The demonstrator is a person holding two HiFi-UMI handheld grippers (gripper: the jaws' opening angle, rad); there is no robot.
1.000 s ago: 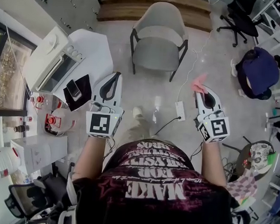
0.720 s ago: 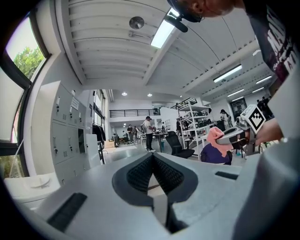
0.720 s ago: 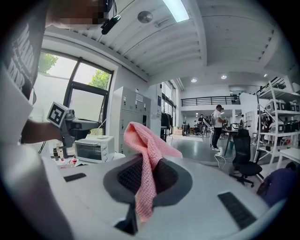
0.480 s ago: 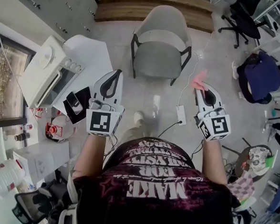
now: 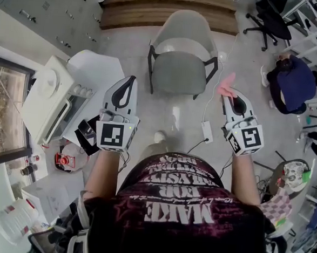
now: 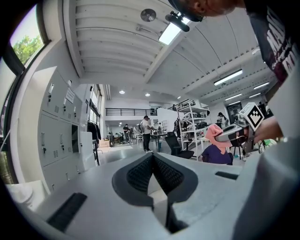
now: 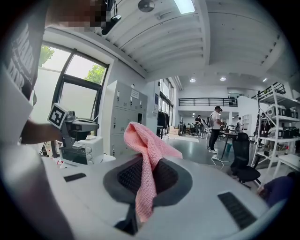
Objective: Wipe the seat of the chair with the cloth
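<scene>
Right hand-held gripper [image 7: 146, 165]: jaws closed on the pink cloth [image 7: 143, 150]. The cloth stands up above the jaw tips and hangs down between the pads.

Left hand-held gripper [image 6: 152, 158]: jaws pressed together, pad against pad.

Both hand-held grippers are in the air in front of the person, well apart, and point toward the chair [image 5: 181, 71]. The chair stands on the floor [image 5: 176, 111] ahead, with its grey seat facing up. In the head view the cloth is apart from the chair, off the seat's right front corner.

A white oven [image 5: 49, 102] sits on the desk [image 5: 100, 65] at the left with its door shut; its contents cannot be made out. A power strip [image 5: 207, 133] lies on the floor, nearer the right hand-held gripper.
</scene>
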